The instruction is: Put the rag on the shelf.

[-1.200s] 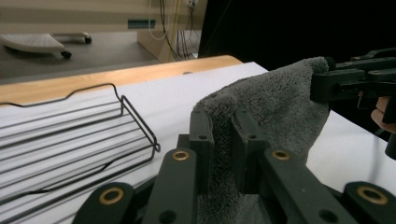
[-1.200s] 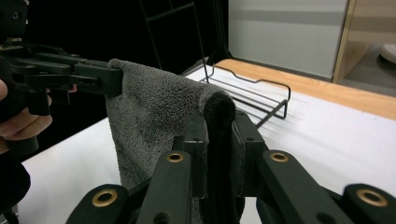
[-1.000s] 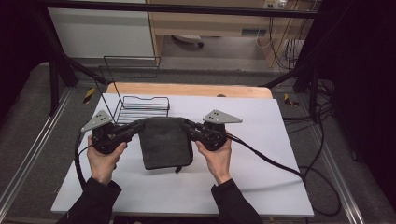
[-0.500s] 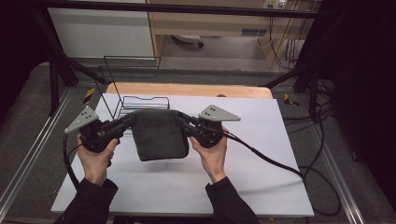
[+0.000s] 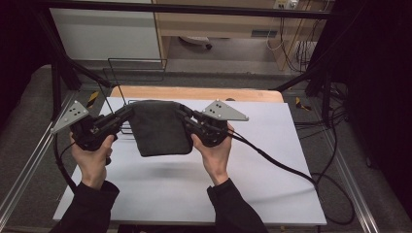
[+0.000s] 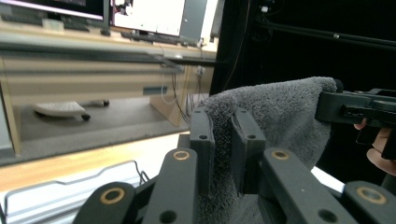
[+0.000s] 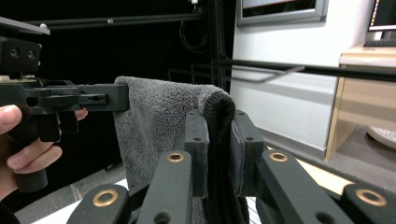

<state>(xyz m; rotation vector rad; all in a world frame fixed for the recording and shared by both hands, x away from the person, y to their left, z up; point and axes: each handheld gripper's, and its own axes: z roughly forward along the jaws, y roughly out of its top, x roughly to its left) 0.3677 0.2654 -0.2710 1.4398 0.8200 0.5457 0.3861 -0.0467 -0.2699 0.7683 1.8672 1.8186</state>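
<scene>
Towel: a dark grey terry-cloth towel hangs folded in the air above the white worktop, over its far-left part, stretched between both grippers.
Left gripper: the black two-jaw left gripper is clamped on the towel's top left corner; pile bunches between the jaws.
Right gripper: the black two-jaw right gripper pinches the folded top right corner.
Rack: a thin black wire rack stands at the far-left corner, behind the towel.
Board: a light wooden board lies along the far edge.

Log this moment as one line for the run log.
left gripper: shut on towel | right gripper: shut on towel | towel: lifted off table, hanging between both
</scene>
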